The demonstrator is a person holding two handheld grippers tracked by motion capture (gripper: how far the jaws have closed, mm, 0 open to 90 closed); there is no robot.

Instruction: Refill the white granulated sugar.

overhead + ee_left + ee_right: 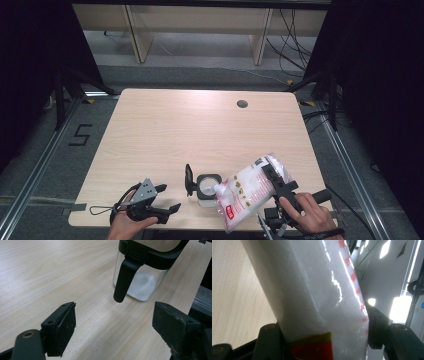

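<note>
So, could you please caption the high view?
Right gripper tilts a white bag over an open jar.

A light wooden table (pixel 165 130) with a round hole (pixel 242 104) at 1 o'clock stands on grey floor (pixel 200 75); wooden furniture (pixel 200 20) at 12, black curtains (pixel 30 60) at 9 and 3.

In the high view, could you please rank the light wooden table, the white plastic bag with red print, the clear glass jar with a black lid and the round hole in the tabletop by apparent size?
1. Light wooden table
2. White plastic bag with red print
3. Clear glass jar with a black lid
4. Round hole in the tabletop
</note>
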